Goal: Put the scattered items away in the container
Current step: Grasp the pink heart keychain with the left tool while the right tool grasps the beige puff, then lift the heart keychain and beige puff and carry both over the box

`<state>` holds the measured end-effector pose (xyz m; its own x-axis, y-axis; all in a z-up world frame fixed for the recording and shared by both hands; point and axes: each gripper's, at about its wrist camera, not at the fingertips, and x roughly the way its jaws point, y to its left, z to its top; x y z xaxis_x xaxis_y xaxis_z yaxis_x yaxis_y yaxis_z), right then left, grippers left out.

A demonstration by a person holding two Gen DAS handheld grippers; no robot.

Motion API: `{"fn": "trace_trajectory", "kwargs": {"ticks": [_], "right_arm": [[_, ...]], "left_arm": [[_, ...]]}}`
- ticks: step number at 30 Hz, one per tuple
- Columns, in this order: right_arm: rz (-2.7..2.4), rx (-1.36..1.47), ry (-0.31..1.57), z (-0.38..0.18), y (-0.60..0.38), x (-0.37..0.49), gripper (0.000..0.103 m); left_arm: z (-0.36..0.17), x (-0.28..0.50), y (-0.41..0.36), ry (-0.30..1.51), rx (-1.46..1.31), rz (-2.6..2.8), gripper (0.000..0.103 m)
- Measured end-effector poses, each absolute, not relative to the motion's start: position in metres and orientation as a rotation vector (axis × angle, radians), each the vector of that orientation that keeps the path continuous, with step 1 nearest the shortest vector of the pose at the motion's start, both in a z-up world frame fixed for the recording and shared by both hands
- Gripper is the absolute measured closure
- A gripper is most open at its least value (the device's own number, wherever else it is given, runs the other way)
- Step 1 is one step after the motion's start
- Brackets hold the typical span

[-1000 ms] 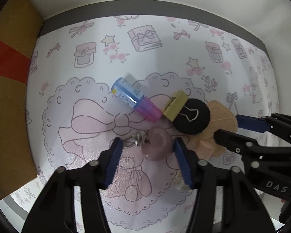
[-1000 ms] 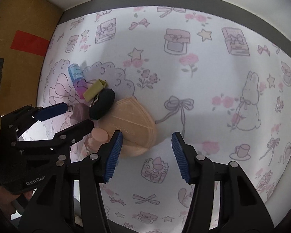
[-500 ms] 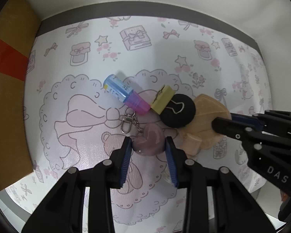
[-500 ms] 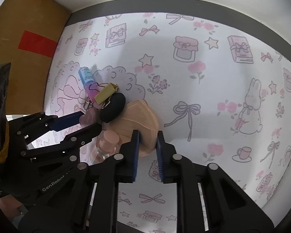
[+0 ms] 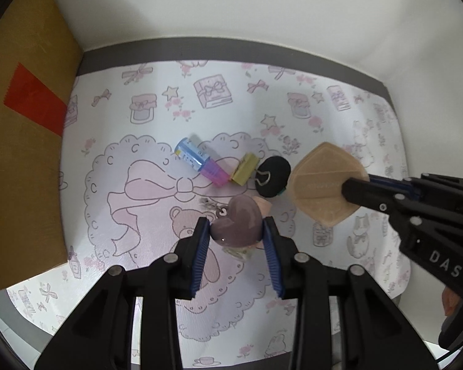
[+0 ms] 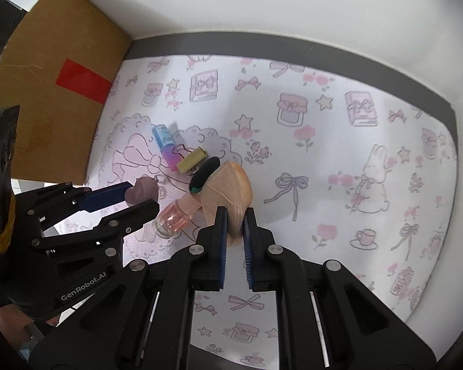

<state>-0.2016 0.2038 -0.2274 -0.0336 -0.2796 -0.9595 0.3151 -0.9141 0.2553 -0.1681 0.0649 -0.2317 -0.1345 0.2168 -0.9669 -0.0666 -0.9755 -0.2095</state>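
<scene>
Left wrist view: I have the left tongs [image 5: 235,236] clamped on a mauve heart keyring [image 5: 237,222], one blue pad on each flank, so its widest part is trapped and the clasp hangs free at the far side. The heart looks clear of the patterned mat [image 5: 145,215] on the worktop.

Right wrist view: the right tongs [image 6: 235,225] are closing on a peach folded mask [image 6: 228,185], pinched by its near edge between almost-meeting pads; a thin soft item needs that narrow bite. I judge the mask partly raised, its far end close to the other items.

Remaining on the mat near its middle: a blue and pink tube [image 5: 199,162], a yellow binder clip [image 5: 244,172] touching a black round pad [image 5: 274,175], and a small glass bottle [image 6: 176,217] lying on its side between the two tongs.

A cardboard box [image 5: 21,141] stands along the mat's left edge; I take it as the likely container, though its opening is not visible. Nothing is deposited yet. Risk: the keyring's chain could snag the bottle beneath.
</scene>
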Motion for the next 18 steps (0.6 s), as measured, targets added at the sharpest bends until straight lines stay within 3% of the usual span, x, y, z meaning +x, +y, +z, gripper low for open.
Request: {"fn": "trace_trajectory", "kwargs": {"ticks": [18], "right_arm": [[-2.178, 1.727, 0.065, -0.145, 0.193, -0.182, 0.093]], "left_arm": [[-0.148, -0.145, 0.050, -0.178, -1.705, 2.296, 0.068]]}}
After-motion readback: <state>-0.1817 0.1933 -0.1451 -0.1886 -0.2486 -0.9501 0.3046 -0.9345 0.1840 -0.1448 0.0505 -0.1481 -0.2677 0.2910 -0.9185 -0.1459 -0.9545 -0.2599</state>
